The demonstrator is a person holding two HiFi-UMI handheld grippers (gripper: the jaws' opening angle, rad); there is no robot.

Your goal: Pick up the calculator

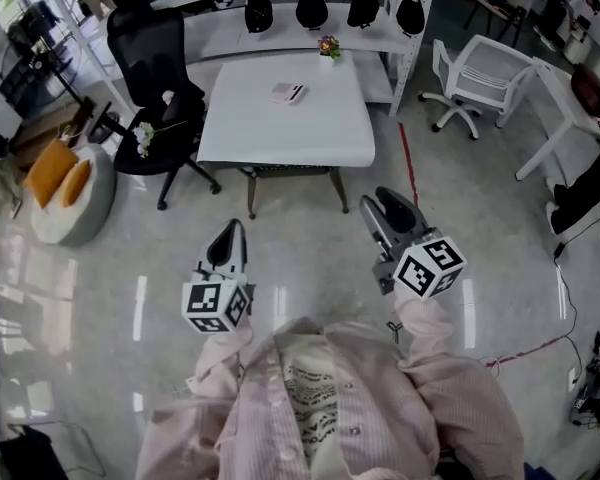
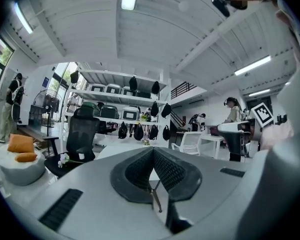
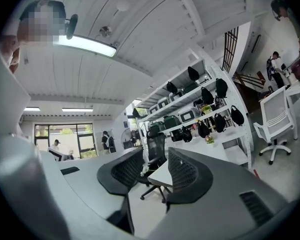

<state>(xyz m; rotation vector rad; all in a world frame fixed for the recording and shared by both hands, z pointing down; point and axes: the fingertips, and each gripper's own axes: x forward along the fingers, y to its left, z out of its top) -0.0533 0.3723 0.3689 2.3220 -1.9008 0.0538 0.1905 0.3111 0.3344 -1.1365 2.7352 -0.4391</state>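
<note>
The calculator (image 1: pixel 289 92) is a small flat grey thing lying near the back of the white table (image 1: pixel 320 133), far ahead of both grippers. My left gripper (image 1: pixel 230 236) is held over the floor short of the table's front left corner, its jaws pressed together with nothing between them. Over the floor near the table's front right corner, my right gripper (image 1: pixel 388 208) has its jaws apart and empty. In the left gripper view the gripper (image 2: pixel 153 151) shows its pads meeting; in the right gripper view the gripper (image 3: pixel 157 166) shows a clear gap.
A small flower pot (image 1: pixel 328 47) stands at the table's back edge. A black office chair (image 1: pixel 158 98) is left of the table, a white chair (image 1: pixel 477 78) to the right. Shelving with black bags (image 1: pixel 310 8) runs behind. A cushioned seat (image 1: pixel 65 188) sits at far left.
</note>
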